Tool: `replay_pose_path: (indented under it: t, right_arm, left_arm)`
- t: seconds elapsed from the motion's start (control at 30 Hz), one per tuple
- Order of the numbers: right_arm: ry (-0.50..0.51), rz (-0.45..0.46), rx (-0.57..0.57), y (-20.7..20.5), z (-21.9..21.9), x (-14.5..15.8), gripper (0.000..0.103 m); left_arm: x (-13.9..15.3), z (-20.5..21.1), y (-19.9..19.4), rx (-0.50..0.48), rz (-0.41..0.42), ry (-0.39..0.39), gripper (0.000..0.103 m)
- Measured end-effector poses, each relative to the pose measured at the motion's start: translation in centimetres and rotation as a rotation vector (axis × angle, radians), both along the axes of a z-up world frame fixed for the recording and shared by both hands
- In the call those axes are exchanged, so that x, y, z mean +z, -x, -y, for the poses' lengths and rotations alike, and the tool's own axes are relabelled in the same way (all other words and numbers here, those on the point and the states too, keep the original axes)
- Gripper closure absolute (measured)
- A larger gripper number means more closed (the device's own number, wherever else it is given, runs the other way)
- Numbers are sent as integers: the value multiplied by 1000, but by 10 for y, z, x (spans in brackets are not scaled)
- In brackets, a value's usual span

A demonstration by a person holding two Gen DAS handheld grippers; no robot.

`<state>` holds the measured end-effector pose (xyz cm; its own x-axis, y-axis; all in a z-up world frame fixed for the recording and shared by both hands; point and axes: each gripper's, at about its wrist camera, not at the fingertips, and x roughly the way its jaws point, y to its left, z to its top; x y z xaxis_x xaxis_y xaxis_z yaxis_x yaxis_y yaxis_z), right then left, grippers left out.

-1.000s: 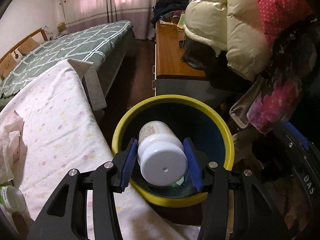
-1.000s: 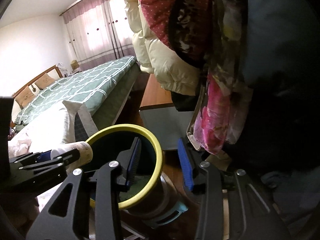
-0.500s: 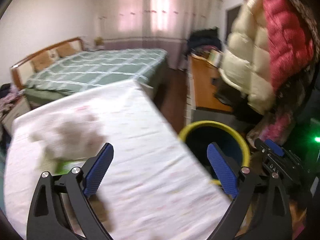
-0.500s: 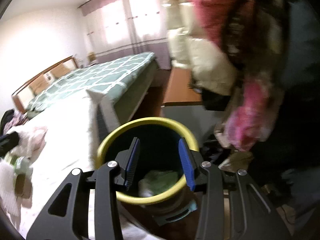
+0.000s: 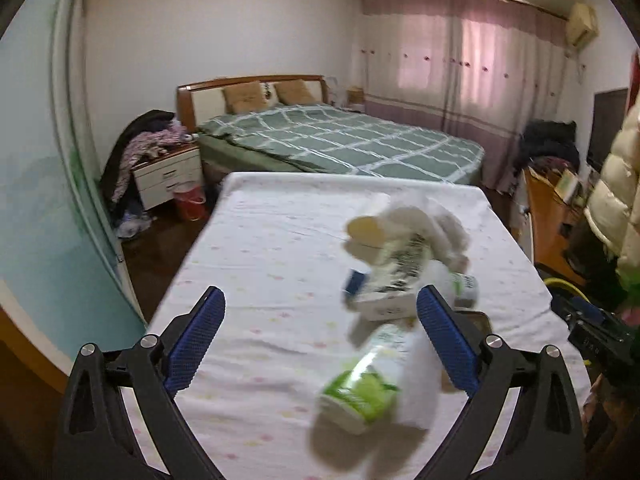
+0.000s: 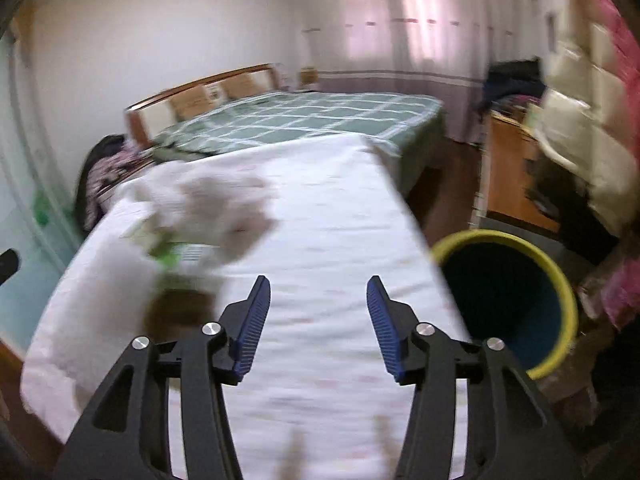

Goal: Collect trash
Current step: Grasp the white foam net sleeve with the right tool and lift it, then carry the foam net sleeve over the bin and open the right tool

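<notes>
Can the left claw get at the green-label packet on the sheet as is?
Probably yes. The left claw is wide open and empty, and the green-label packet lies on the sheet between its fingers, nearer the right one, with nothing over it. The view is blurred.

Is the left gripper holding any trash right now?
No, the left gripper is wide open and empty above the trash on the table.

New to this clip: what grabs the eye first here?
A blurred heap of trash, cartons, tissue and a green-labelled cup, lies on the white table cover, just ahead of the open left gripper. To the right of the open right gripper stands a yellow-rimmed bin off the table's edge.
</notes>
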<state>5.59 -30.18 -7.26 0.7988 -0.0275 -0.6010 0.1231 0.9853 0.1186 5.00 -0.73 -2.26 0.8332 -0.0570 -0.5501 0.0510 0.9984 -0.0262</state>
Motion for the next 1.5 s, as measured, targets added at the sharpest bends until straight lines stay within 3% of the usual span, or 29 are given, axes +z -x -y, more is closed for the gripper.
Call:
replay_pose_path:
  t: [0.2, 0.43, 0.7, 0.8, 1.03, 1.23, 1.5]
  right_arm:
    - [-21, 15, 153, -14, -80, 17, 42]
    - [10, -24, 195, -31, -145, 14, 32]
    - [92, -110, 139, -42, -148, -8, 32]
    - [98, -121, 142, -36, -141, -12, 43]
    - [50, -130, 139, -20, -118, -9, 91]
    - [-44, -85, 169, -7, -99, 8, 92]
    - [-54, -1, 138, 6, -80, 28, 92]
  left_arm:
    - [2, -39, 6, 43, 42, 23, 8]
    - [-12, -63, 10, 60, 12, 57, 8]
    - [-21, -73, 9, 56, 1, 86, 8]
    - [-23, -74, 10, 58, -3, 99, 8]
    - [-23, -71, 12, 56, 0, 99, 7]
    - [-24, -63, 10, 45, -8, 90, 7]
    - [-24, -38, 8, 4, -13, 62, 7]
